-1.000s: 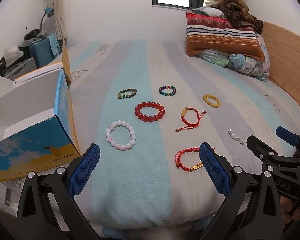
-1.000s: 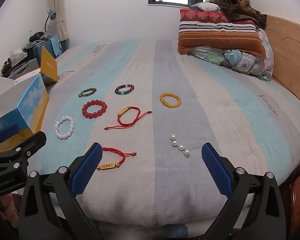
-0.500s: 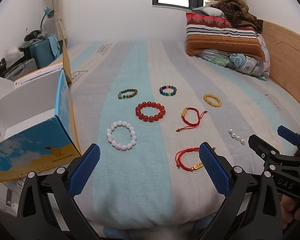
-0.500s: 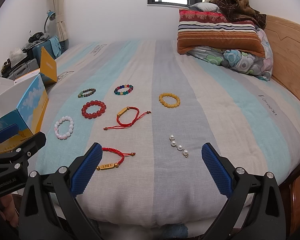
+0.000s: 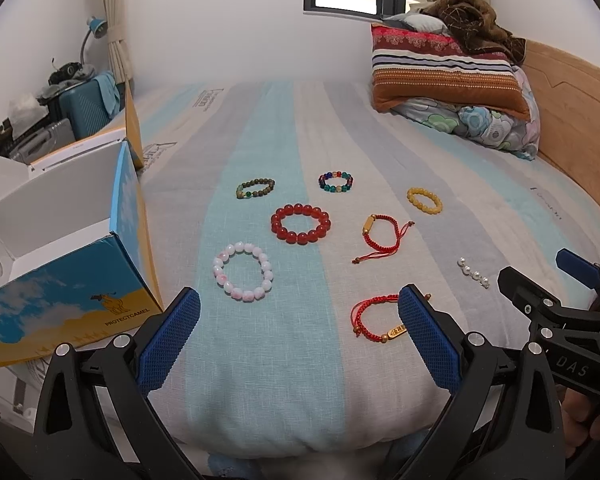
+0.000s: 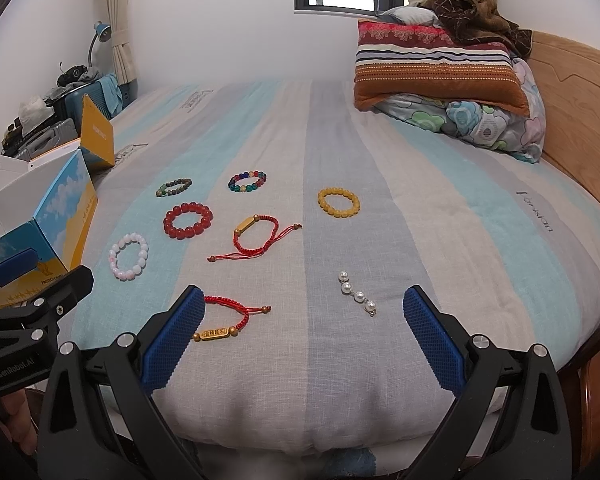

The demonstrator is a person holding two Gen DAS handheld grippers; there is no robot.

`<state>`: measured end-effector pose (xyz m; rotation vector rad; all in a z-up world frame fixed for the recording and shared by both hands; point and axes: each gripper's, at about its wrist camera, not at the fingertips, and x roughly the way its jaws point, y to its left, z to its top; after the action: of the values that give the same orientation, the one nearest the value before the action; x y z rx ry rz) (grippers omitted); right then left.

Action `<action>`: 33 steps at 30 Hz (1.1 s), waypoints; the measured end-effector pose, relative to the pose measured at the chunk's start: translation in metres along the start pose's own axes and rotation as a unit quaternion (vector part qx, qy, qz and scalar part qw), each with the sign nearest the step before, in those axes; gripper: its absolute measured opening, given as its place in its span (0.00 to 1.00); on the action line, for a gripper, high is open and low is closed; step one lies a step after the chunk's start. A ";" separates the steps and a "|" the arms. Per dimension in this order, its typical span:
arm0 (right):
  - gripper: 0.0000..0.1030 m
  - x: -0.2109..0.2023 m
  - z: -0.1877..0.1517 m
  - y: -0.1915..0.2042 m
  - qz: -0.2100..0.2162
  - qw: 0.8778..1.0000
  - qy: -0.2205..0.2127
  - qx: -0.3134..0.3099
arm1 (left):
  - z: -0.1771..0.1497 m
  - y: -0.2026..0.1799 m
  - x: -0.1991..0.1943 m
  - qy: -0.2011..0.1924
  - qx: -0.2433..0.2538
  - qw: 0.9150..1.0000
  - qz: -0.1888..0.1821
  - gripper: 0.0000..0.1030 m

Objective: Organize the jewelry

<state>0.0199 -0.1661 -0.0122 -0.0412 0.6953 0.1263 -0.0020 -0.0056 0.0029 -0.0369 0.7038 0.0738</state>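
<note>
Hovering over striped bed (image 5: 300, 128): 2 spread hand-held grippers, 7 bracelets.

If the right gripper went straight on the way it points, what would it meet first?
Probably the bedspread between its open jaws, with the pearl piece nearest that line; depth is unclear.

Both views have crept slightly nearer the bed (image 5: 284, 360); jewelry unmoved.
</note>
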 end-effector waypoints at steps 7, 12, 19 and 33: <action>0.93 0.000 0.000 0.000 0.000 1.000 0.000 0.000 | -0.001 -0.001 -0.001 -0.003 0.007 1.000 0.002 0.95; 0.93 0.000 0.000 -0.001 0.001 1.000 -0.001 0.000 | -0.001 -0.003 -0.001 -0.003 0.006 1.000 0.002 0.95; 0.93 -0.001 0.001 -0.001 0.000 1.000 -0.002 0.000 | -0.001 -0.003 -0.002 -0.002 0.006 1.000 0.001 0.95; 0.93 -0.004 0.006 -0.006 -0.003 1.000 -0.007 0.000 | 0.002 -0.004 0.001 -0.001 0.008 1.000 0.006 0.95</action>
<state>0.0213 -0.1724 -0.0050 -0.0433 0.6809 0.1204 0.0001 -0.0095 0.0036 -0.0166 0.7029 0.0800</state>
